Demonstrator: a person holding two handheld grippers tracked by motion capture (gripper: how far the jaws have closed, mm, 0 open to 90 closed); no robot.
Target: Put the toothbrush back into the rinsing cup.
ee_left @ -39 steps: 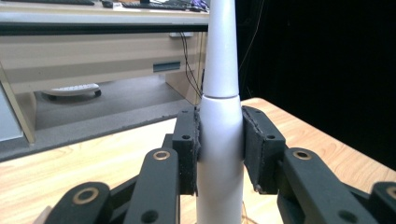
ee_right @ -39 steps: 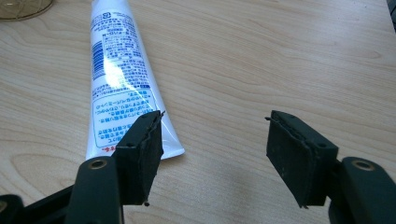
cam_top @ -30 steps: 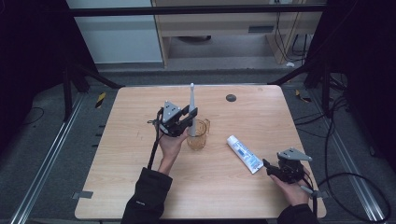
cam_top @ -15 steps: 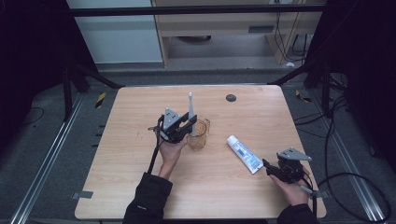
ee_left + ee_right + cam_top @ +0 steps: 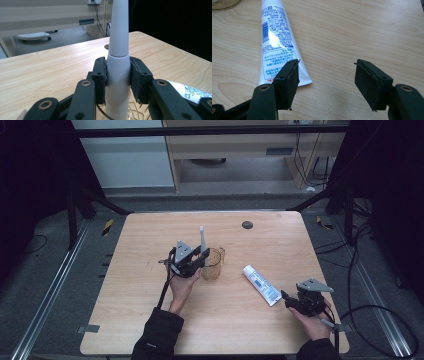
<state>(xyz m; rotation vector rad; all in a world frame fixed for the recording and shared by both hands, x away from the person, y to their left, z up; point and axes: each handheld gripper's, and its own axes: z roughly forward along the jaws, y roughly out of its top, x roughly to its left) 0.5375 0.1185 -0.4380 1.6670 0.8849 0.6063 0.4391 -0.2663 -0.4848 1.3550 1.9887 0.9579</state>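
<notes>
Cup (image 5: 214,264) holds the upright white handle (image 5: 117,75) — apparently a toothbrush — pinched by left fingers; right fingers spread.

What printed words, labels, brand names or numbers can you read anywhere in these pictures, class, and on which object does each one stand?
White toothpaste tube lying flat on the wooden table: blue and green blocks of small print, too small and blurred to read.
White toothbrush handle in the left gripper: no writing.
Clear glass cup: no writing.

Dim high view, dark surroundings, brighter sharp gripper views, glare on tube (image 5: 277,40)
</notes>
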